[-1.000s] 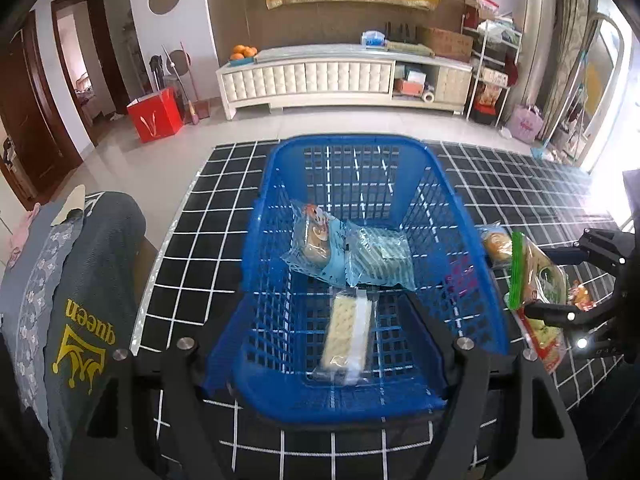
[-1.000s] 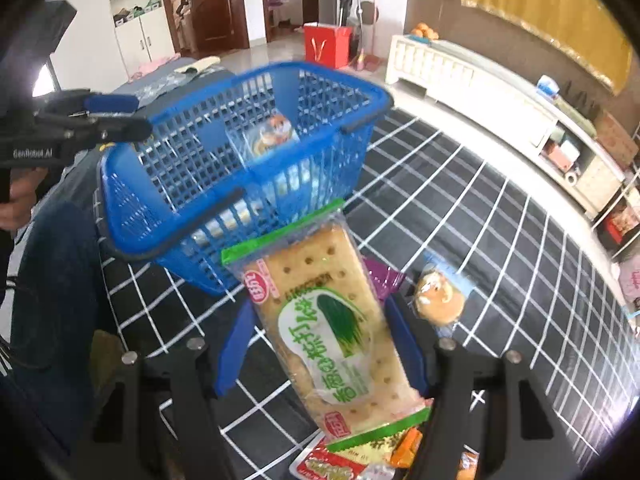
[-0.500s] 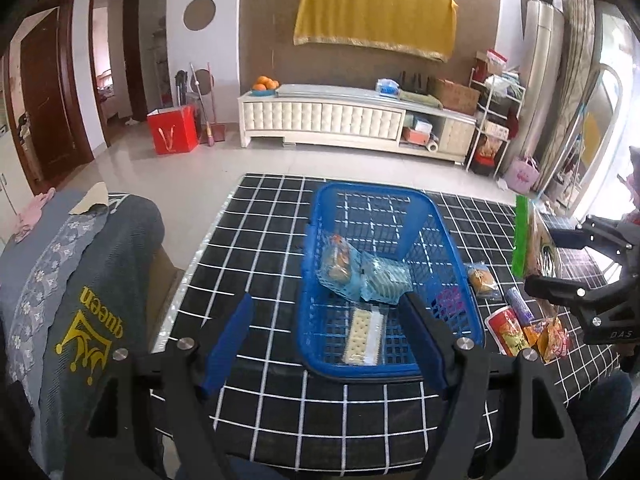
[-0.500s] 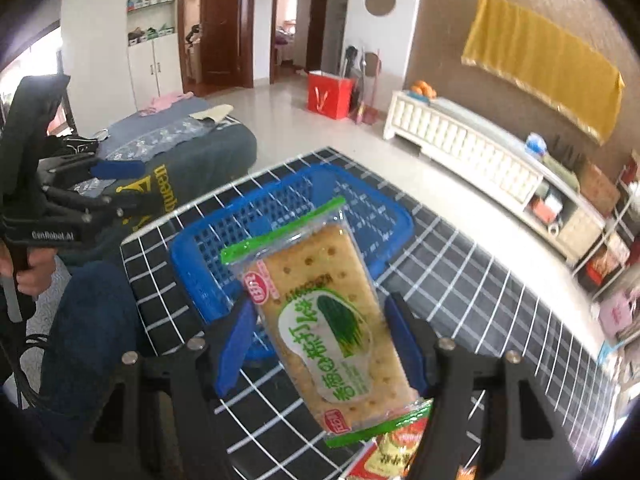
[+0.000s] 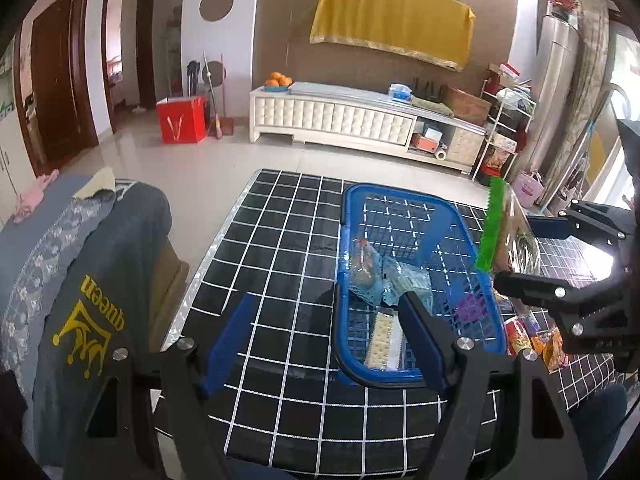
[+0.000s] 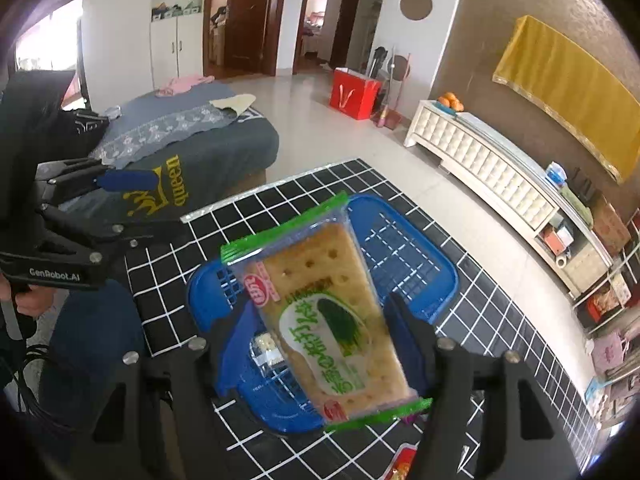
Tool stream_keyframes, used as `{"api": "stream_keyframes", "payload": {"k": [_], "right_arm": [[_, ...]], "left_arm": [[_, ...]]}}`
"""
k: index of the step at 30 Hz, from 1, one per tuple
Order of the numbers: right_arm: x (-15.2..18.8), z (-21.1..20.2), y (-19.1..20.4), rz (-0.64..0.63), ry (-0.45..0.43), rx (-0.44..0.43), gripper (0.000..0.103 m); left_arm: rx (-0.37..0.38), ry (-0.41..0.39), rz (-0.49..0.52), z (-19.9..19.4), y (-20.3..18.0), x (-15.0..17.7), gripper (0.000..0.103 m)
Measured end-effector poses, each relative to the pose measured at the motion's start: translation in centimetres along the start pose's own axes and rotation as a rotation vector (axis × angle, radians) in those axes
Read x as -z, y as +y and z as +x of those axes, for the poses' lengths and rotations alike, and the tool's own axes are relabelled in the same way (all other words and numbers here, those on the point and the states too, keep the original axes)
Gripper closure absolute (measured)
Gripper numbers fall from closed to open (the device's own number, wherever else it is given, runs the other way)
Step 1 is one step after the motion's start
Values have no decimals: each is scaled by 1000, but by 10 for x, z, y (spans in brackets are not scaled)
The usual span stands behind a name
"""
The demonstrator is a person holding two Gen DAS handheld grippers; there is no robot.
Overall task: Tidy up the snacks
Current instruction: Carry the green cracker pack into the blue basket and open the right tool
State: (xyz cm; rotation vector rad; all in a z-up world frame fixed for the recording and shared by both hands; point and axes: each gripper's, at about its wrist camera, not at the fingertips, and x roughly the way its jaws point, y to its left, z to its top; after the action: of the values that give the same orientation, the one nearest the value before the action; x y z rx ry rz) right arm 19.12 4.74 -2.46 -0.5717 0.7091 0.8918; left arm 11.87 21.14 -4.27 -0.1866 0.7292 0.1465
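A green-edged cracker pack [image 6: 320,312] is clamped in my right gripper [image 6: 320,344] and hangs above the near part of the blue mesh basket [image 6: 420,264]. From the left wrist view that pack [image 5: 494,228] shows edge-on, held by the right gripper [image 5: 516,254] over the basket's right rim. The basket [image 5: 344,240] holds a bun pack [image 5: 362,268], a clear wrapped pack [image 5: 408,280] and a cracker pack [image 5: 384,336]. My left gripper [image 5: 326,336] stands open and empty, high above the table on the near left of the basket.
The basket sits on a table with a black cloth with white grid lines [image 5: 280,264]. Loose snack packs [image 5: 536,336] lie to the right of the basket. A grey "queen" cloth [image 5: 92,280] covers furniture at the table's left. A hand [image 6: 24,300] holds the left gripper [image 6: 160,204].
Both grippers have drawn up and back from the basket, which now looks smaller. The right gripper has carried the cracker pack from beside the basket to above it.
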Motion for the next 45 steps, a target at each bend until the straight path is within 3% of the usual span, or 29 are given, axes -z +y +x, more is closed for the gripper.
{"api": "stream_keyframes", "payload": {"k": [8,17,21,26,39,45], "right_arm": [[-4,36,0,-5,69,-29,46],[0,53,5,-25,138,-82,49],[-3,53,5,-88,207,-35,49],[-1,70,-1,-97,337,-53,49],[11,112,11,-75,427,-113,49],[10,119,11,-53,423,-111,49]], "left_arm": [[31,39,-10,19,4,5,29],[62,86,-60,33,14,10,30],[75,81,-51,37,8,7,30],[82,101,-27,47,-3,11,30],[64,145,-49,61,2,20,29],[53,169,-60,69,6,23,30]]}}
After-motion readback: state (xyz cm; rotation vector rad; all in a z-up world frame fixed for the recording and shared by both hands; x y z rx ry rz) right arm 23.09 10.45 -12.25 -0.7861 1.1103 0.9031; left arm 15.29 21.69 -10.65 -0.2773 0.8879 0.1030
